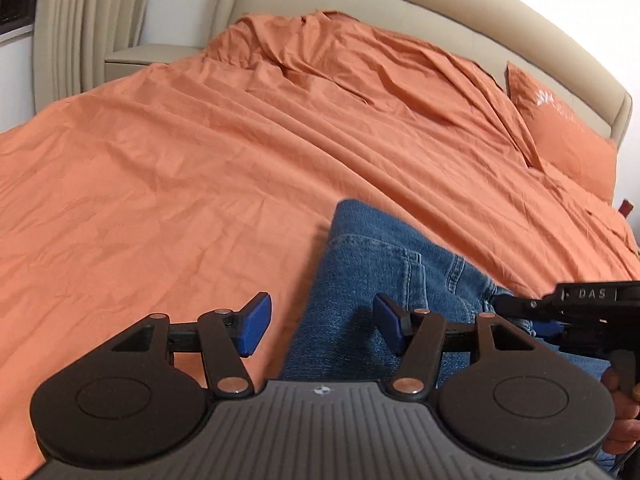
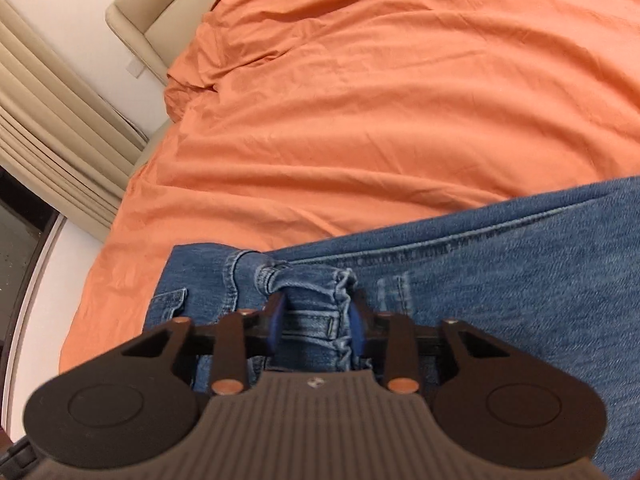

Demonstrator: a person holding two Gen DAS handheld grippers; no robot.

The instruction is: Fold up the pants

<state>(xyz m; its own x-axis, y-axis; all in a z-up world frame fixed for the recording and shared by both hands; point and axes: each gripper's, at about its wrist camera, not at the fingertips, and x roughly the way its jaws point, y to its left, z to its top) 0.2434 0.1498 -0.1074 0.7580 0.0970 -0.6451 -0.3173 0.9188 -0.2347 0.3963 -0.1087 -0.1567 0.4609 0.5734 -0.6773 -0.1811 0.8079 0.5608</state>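
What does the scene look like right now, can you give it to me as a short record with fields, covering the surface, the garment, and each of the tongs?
surface: bed with an orange sheet, orange pillow by the headboard
garment: blue jeans lying on the sheet, not yet folded flat
left tongs: open, empty, one finger over the sheet and one over the jeans
right tongs: closed on a bunched fold of the jeans, blue pads pressing on both sides

Blue jeans (image 2: 500,280) and pillow (image 1: 568,140) lie on orange-sheeted bed (image 1: 160,180).
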